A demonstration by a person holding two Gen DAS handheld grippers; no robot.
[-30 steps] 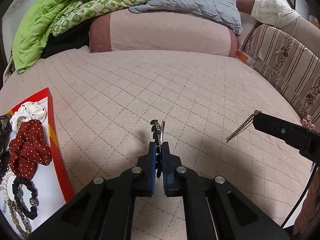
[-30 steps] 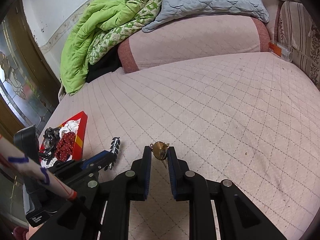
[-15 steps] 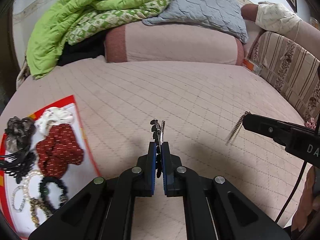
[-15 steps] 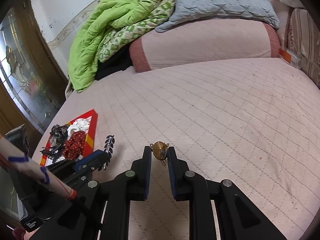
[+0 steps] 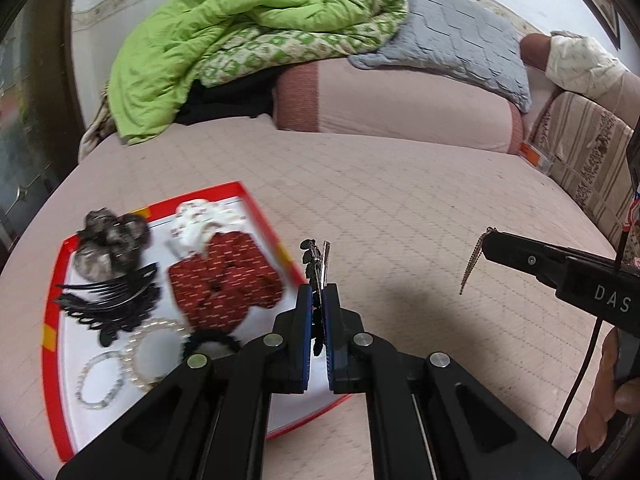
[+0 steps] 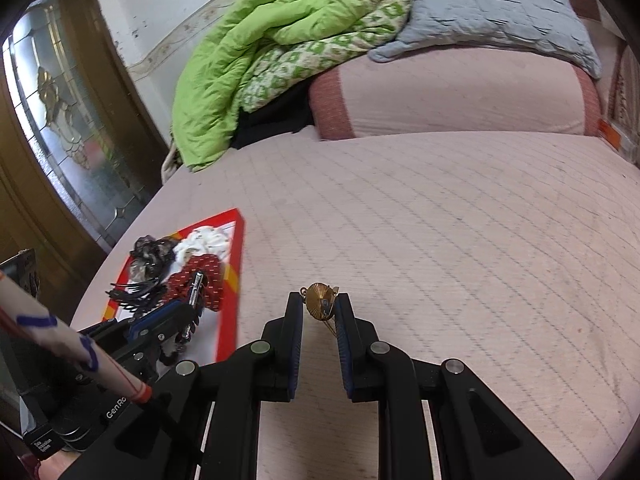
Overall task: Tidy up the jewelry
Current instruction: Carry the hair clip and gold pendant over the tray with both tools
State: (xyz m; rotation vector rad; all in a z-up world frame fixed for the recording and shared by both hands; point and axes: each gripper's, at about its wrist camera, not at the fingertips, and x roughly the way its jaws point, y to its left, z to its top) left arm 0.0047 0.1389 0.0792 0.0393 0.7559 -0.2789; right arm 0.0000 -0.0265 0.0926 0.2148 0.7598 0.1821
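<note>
My left gripper (image 5: 317, 294) is shut on a black and silver hair clip (image 5: 316, 260) that sticks up past its tips, just right of the red-rimmed tray (image 5: 256, 204). In the tray lie a red dotted scrunchie (image 5: 224, 276), a white scrunchie (image 5: 196, 220), a dark scrunchie (image 5: 108, 240), black claw clips (image 5: 116, 300) and pearl bracelets (image 5: 148, 348). My right gripper (image 6: 320, 300) is shut on a gold fan-shaped earring (image 6: 320, 302) over the pink bedspread; its chain (image 5: 472, 260) dangles in the left wrist view. The left gripper (image 6: 192, 292) shows over the tray (image 6: 236, 256).
Pink quilted bedspread (image 6: 440, 240) spreads ahead. A pink bolster (image 5: 392, 104), green blanket (image 5: 208, 52) and grey pillow (image 5: 460, 40) line the far side. A striped sofa cushion (image 5: 592, 160) stands at the right. A wooden glass door (image 6: 60, 128) is on the left.
Both grippers have swung left toward the tray with their pieces still held. The tray now fills the left of the left wrist view and lies closer in the right wrist view.
</note>
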